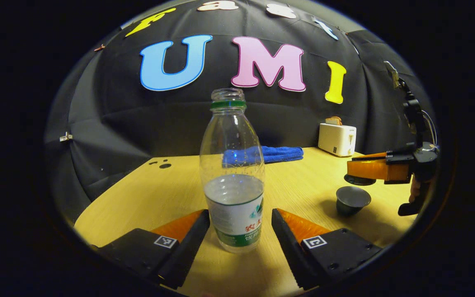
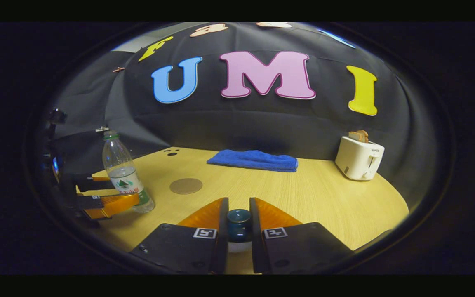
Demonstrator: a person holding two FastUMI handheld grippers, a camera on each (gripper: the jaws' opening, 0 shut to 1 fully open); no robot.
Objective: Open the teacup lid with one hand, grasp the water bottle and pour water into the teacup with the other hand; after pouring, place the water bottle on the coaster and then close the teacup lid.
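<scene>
An uncapped clear water bottle [image 1: 233, 181], roughly half full, stands on the table between the fingers of my left gripper [image 1: 241, 214]. That gripper is open, with a small gap showing on the right side of the bottle. The dark teacup [image 1: 353, 200] sits uncovered at the right. Just above and behind it, my right gripper [image 1: 365, 170] holds the dark lid [image 1: 357, 180] off the table. In the right gripper view, my right gripper [image 2: 238, 214] is shut on the lid's knob [image 2: 238, 225]. The bottle [image 2: 124, 173] and left gripper [image 2: 109, 202] stand far left, with the round coaster [image 2: 185, 186] beside them.
A folded blue towel [image 2: 254, 160] lies at the back of the wooden table [image 2: 324, 198]. A white toaster [image 2: 359, 159] with bread in it stands at the back right. The table's front edge curves close beneath both grippers.
</scene>
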